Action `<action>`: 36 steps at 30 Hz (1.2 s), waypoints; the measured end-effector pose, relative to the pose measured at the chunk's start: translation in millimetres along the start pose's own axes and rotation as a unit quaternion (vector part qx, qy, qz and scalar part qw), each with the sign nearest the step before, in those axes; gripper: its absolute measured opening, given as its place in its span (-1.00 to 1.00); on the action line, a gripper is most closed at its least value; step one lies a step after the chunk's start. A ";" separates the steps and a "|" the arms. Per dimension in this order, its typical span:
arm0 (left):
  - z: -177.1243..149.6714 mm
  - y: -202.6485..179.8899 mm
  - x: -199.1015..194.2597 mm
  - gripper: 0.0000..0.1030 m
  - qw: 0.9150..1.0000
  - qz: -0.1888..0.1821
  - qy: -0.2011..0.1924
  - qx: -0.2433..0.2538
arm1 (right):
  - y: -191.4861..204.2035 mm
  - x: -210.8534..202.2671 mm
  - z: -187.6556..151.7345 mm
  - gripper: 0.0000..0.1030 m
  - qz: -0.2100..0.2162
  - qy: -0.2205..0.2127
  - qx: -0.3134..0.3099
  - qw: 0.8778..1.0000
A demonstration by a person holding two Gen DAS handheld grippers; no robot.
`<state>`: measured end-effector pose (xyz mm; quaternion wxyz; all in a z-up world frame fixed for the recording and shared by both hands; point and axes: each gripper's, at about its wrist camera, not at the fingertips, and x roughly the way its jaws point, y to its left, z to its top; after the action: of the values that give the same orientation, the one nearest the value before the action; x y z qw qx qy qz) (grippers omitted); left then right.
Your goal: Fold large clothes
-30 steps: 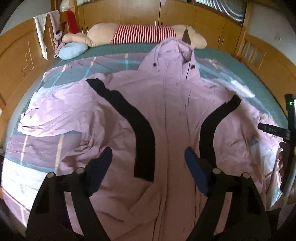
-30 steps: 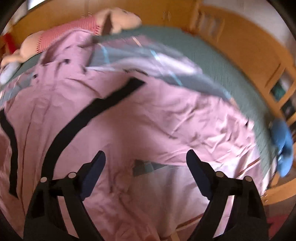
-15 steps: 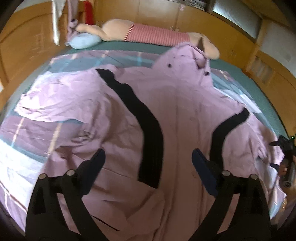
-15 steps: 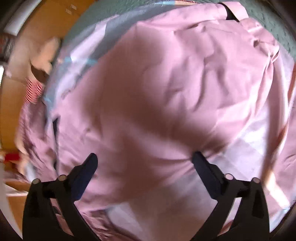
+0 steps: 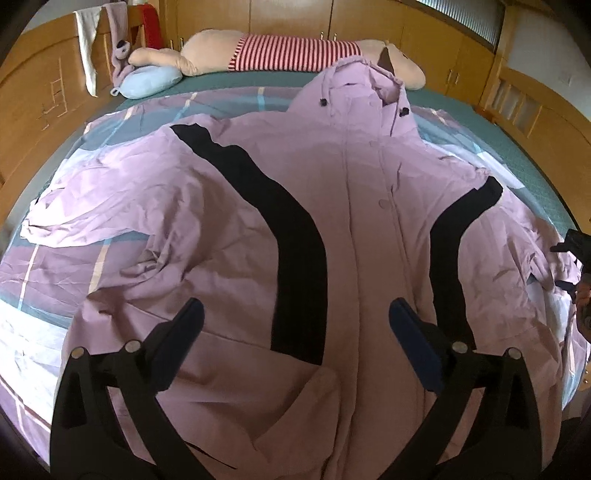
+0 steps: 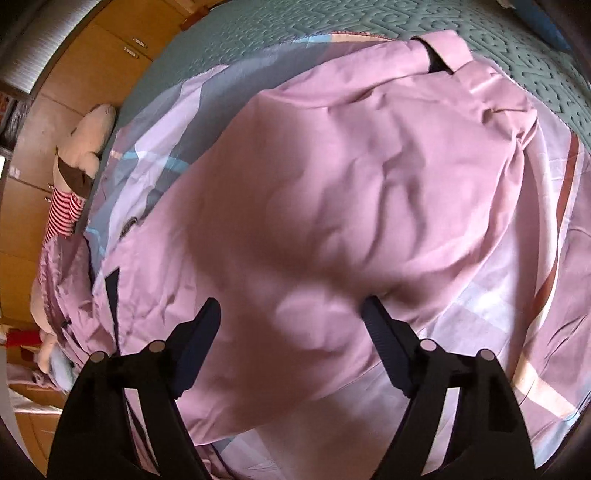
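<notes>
The right gripper [image 6: 290, 321], closing over the jacket [image 5: 347, 229] sleeve at 12 o'clock, may pinch the bed sheet [image 6: 535, 295] too; the left gripper [image 5: 295, 332] is released.

Ahead of your left gripper's matt black plastic fingers [image 5: 177, 332], the lilac jacket [image 5: 229, 206] is thin, crinkled cloth with a faint sheen; beyond it, glossy varnished wooden cabinets [image 5: 291, 18].

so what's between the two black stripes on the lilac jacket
The lilac jacket's buttoned front placket runs down the middle between the two black stripes, with a snap button on it; the left wrist view shows it.
</notes>
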<state>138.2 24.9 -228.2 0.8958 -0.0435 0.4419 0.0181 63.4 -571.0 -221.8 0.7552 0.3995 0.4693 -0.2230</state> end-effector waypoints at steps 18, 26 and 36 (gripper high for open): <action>-9.3 4.4 31.8 0.96 0.995 -0.028 0.100 -0.007 | 63.7 -88.9 -30.4 -1.00 0.142 -0.182 -0.126 0.965; -12.6 2.4 34.6 0.96 0.994 -0.023 0.107 0.000 | 48.1 -22.9 -36.0 0.46 0.120 0.002 -0.036 0.992; -13.5 2.8 40.5 0.96 0.993 -0.021 0.113 0.002 | -26.8 2.0 -4.6 0.91 0.142 -0.002 0.132 0.981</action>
<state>152.0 26.2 -268.7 0.8402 -0.0529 0.5397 -0.0062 42.8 -582.7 -235.3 0.7207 0.5577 0.3728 -0.1747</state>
